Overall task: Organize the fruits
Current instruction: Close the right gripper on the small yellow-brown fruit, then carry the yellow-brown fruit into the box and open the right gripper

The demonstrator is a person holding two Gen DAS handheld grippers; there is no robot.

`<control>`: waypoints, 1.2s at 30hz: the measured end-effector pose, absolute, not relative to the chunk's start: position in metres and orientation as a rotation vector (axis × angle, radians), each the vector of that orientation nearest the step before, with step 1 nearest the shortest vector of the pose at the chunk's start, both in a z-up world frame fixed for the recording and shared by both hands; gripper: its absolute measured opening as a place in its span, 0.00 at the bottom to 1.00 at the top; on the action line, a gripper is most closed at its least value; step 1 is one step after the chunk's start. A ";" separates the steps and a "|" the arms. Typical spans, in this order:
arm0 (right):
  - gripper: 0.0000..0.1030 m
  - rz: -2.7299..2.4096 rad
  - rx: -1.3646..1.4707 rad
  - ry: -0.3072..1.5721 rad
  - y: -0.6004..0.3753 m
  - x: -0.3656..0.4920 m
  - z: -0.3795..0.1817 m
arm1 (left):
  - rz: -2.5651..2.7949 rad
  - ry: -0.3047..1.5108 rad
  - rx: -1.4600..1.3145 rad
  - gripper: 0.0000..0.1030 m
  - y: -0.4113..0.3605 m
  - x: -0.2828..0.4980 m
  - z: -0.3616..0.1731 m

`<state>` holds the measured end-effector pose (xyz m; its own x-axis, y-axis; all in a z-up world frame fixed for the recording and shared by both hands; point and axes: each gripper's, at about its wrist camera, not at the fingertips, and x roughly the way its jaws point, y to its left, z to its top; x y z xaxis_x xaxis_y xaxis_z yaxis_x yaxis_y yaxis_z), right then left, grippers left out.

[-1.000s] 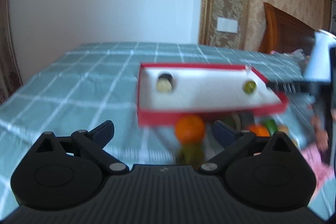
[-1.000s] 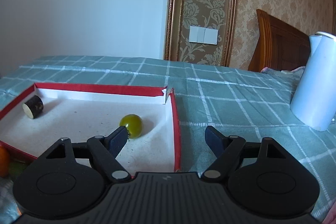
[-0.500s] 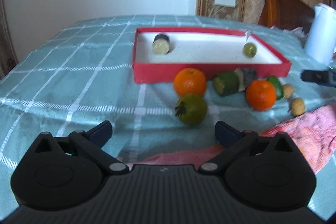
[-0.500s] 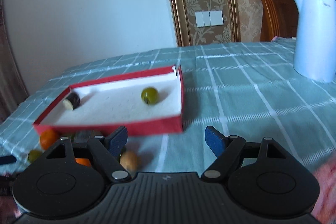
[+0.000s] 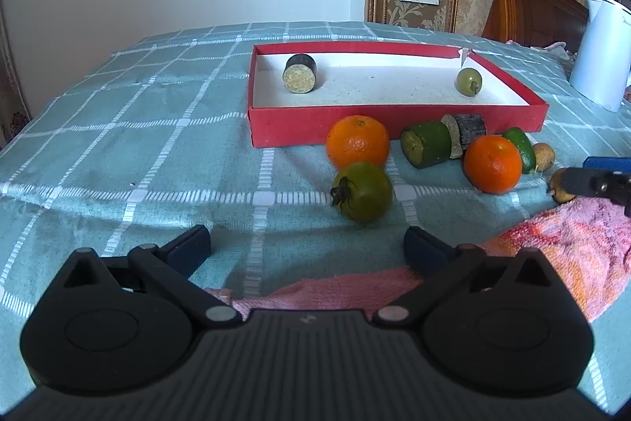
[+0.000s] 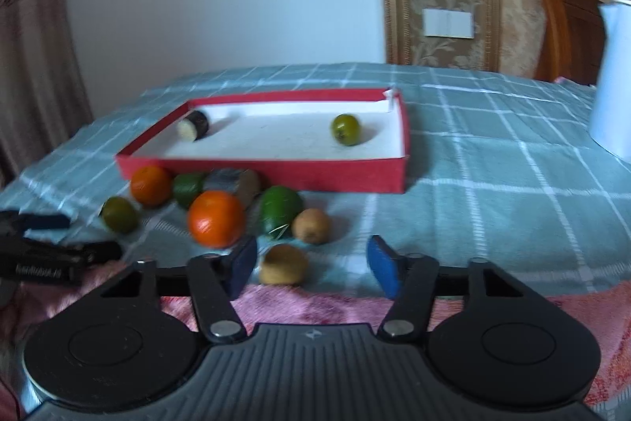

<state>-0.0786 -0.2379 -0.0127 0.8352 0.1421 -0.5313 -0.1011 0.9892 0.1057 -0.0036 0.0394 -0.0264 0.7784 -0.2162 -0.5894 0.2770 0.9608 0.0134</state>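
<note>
- Two pieces are already laid in the shallow red cardboard box with a white floor [image 5: 398, 127]: a dark-skinned cut cylinder with a pale face [image 5: 299, 79] at its far left and a small round green fruit [image 5: 469, 81] at its far right
- The greater part is judged still to be done, since the rest lies on the teal checked cloth [image 5: 138, 145] just in front of the box's near wall
- Left there are two oranges [image 5: 358, 146], a large green tomato-like fruit with a dark stalk [image 5: 363, 197], a green cut cylinder [image 5: 426, 148], a grey cut piece [image 5: 469, 129], a lime-green fruit [image 6: 280, 208] and two small brown kiwi-like fruits [image 6: 283, 264]
- The left gripper [image 5: 307, 247] is held wide apart and empty, near the tomato-like fruit
- The right gripper [image 6: 311, 269] is closing, the nearest brown fruit lying between its jaws but not yet pressed
- A white kettle [image 5: 601, 52] is seen at the far right
</note>
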 end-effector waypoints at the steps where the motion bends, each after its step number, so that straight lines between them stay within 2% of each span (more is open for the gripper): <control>1: 0.54 0.137 0.080 0.570 -0.237 -0.078 -0.013 | -0.267 0.624 0.102 1.00 0.039 -0.004 -0.026; 3: 0.48 0.151 0.074 0.587 -0.233 -0.076 -0.015 | -0.267 0.624 0.101 1.00 0.040 -0.004 -0.026; 5: 0.37 0.152 0.072 0.599 -0.231 -0.073 -0.018 | -0.267 0.624 0.101 1.00 0.040 -0.004 -0.026; 10: 0.29 0.150 0.058 0.610 -0.227 -0.069 -0.025 | -0.268 0.623 0.101 1.00 0.040 -0.004 -0.026; 23: 0.28 0.098 0.045 0.539 -0.238 -0.061 -0.009 | -0.274 0.622 0.098 1.00 0.040 -0.004 -0.025; 32: 0.28 0.023 0.005 0.487 -0.246 -0.005 0.011 | -0.275 0.620 0.096 1.00 0.040 -0.003 -0.025; 36: 0.28 -0.008 0.002 0.520 -0.249 0.032 0.009 | -0.275 0.620 0.096 1.00 0.040 -0.003 -0.025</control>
